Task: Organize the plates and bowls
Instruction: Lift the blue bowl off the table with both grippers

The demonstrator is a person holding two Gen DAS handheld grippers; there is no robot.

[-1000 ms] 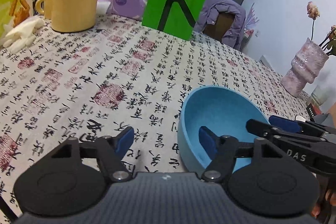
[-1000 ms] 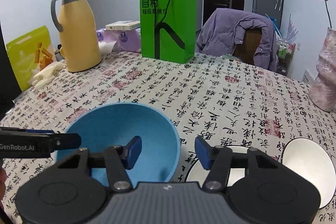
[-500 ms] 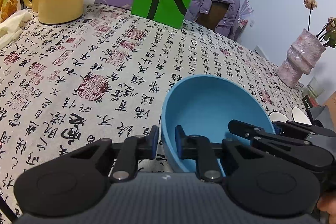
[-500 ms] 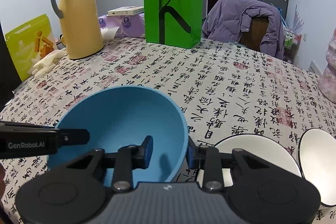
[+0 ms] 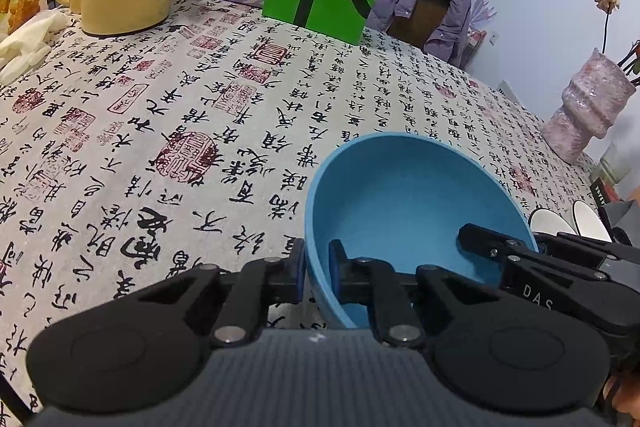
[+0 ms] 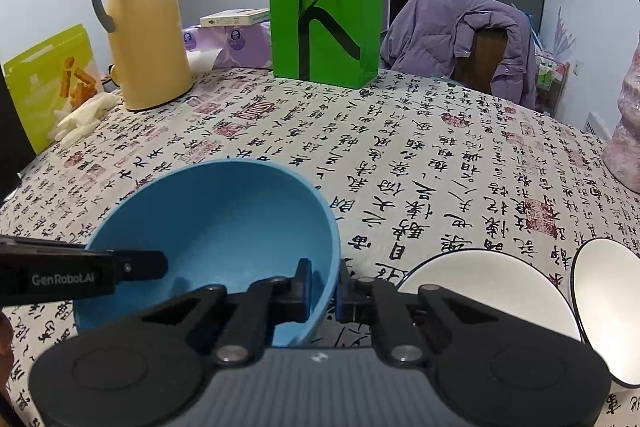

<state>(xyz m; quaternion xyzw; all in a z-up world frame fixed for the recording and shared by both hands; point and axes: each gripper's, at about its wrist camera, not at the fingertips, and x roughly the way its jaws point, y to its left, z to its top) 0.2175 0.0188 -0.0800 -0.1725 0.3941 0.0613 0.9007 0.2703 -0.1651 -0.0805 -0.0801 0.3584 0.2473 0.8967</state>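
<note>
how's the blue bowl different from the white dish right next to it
The blue bowl is solid blue; the white dish is white with a dark rim. The blue bowl is gripped on opposite rims by both grippers; the white dish lies untouched. Both sit empty on the printed tablecloth.

Matt blue bowl [image 5: 404,203], printed cloth tablecloth [image 5: 200,131], glossy white bowls [image 6: 492,291].

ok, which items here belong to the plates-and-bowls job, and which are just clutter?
Job:
- round blue bowl, rim pinched by left gripper and right gripper
- two white black-rimmed dishes

Clutter:
- yellow thermos jug
- green paper bag
- pink textured vase
- lime snack bag
- purple tissue packs
- white gloves
</note>
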